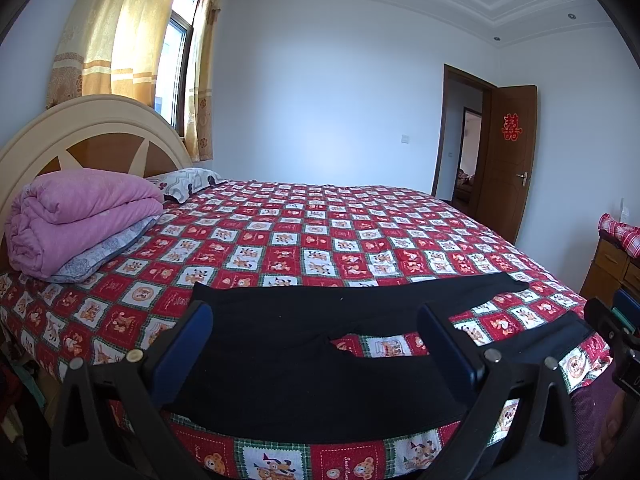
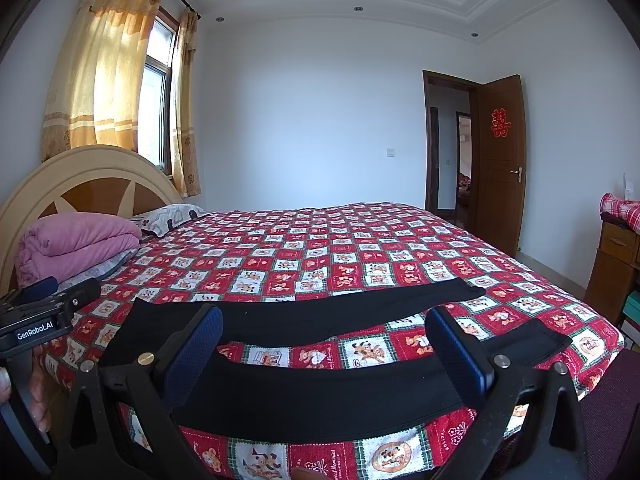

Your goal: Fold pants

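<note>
In the left wrist view our left gripper (image 1: 316,344) hangs with its fingers spread wide and nothing between them, over the waist end of the black pants (image 1: 288,360), which lie flat along the near edge of the checked bedspread (image 1: 320,240), legs splayed in a V toward the right; in the right wrist view our right gripper (image 2: 324,350) is likewise gaping and empty above the near leg (image 2: 320,392), the far leg (image 2: 340,312) apart from it; we judge the first fold unmade, so we should pinch waistband and cuff together, lift low, and lay one leg squarely onto the other.
</note>
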The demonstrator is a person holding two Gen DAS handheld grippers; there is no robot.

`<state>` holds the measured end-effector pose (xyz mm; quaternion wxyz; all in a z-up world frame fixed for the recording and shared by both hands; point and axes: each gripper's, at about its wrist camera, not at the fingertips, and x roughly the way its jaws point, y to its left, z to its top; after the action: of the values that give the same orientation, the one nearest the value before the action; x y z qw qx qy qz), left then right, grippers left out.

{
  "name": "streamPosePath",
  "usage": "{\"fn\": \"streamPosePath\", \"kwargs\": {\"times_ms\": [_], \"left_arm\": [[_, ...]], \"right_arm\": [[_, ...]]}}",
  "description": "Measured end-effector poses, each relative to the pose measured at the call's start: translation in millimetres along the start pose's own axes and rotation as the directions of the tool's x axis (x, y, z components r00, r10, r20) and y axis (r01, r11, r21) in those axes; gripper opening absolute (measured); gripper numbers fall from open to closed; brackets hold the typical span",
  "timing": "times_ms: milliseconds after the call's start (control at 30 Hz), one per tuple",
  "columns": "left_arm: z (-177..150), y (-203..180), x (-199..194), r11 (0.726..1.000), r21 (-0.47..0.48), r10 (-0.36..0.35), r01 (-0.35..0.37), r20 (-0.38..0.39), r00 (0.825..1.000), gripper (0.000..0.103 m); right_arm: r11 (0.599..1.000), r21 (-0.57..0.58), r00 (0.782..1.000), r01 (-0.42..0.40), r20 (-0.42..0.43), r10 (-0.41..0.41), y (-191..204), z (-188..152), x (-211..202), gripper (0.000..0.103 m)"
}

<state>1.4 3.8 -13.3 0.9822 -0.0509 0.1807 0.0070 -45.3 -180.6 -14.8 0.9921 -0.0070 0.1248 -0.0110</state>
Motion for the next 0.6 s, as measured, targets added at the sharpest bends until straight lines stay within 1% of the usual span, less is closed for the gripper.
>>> {"fn": "streamPosePath", "kwargs": {"times_ms": [600], "left_arm": [[0.7,-0.3,-0.1,1.0,-0.001,0.0,0.0,-0.003,1.0,0.103]], "right_arm": [[1.0,-0.004,1.0,-0.002,-0.005,0.002,0.2,-3.8,1.2,0.102]]}}
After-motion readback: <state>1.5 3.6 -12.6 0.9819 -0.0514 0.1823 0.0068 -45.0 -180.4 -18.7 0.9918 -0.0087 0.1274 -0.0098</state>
